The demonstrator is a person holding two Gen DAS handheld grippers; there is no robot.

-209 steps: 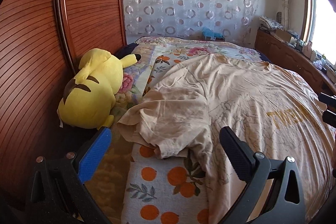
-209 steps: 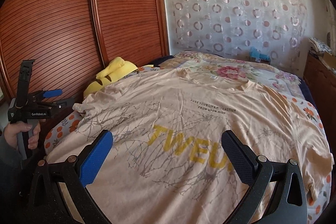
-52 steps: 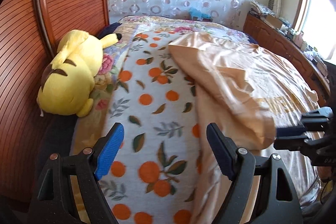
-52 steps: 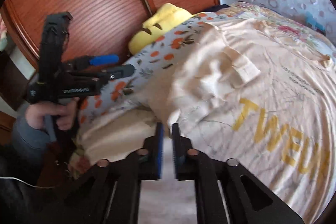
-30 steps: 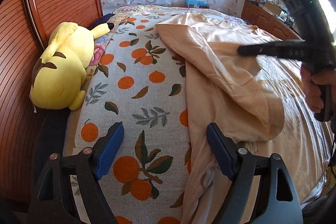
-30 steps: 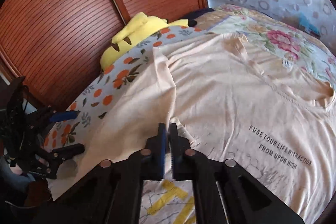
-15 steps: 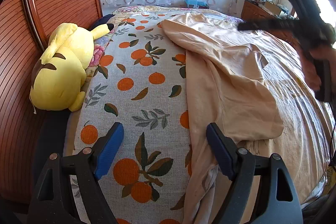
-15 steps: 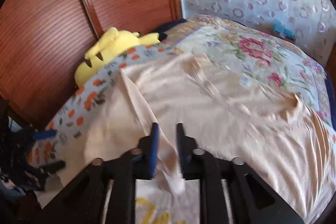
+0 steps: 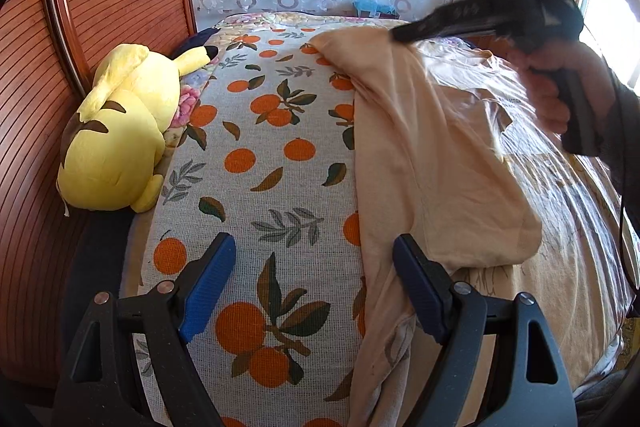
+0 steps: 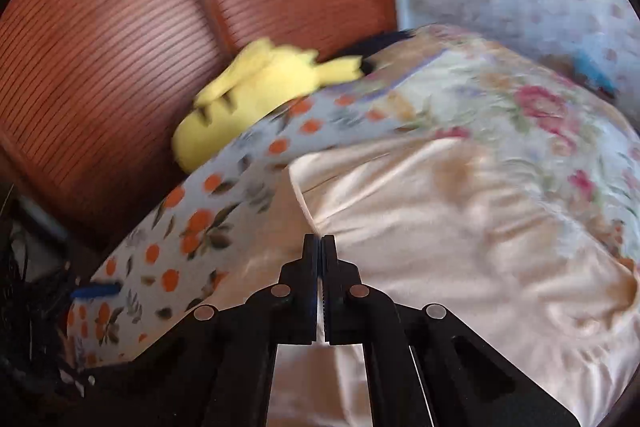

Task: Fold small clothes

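Peach T-shirt [image 9: 432,163], on the bed's orange-print blanket [image 9: 256,163], left side folded inward; left gripper [image 9: 312,291] jaws wide, empty; right gripper [image 10: 319,259] jaws together, apparently empty, view blurred; advised: lay the fold's edge straight and smooth out wrinkles.

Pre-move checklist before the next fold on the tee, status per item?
1. Left hand-held gripper open and free: ok, nothing between its fingers.
2. Right hand-held gripper shut: ok; whether it pinches cloth: cannot tell, view blurred.
3. T-shirt left side folded inward: ok, flap lies on the body.
4. Fold edge straight: not ok, lower hem bunches near the bed edge.
5. Yellow plush toy apart from the shirt: ok.
6. Right sleeve state: cannot tell, out of view.
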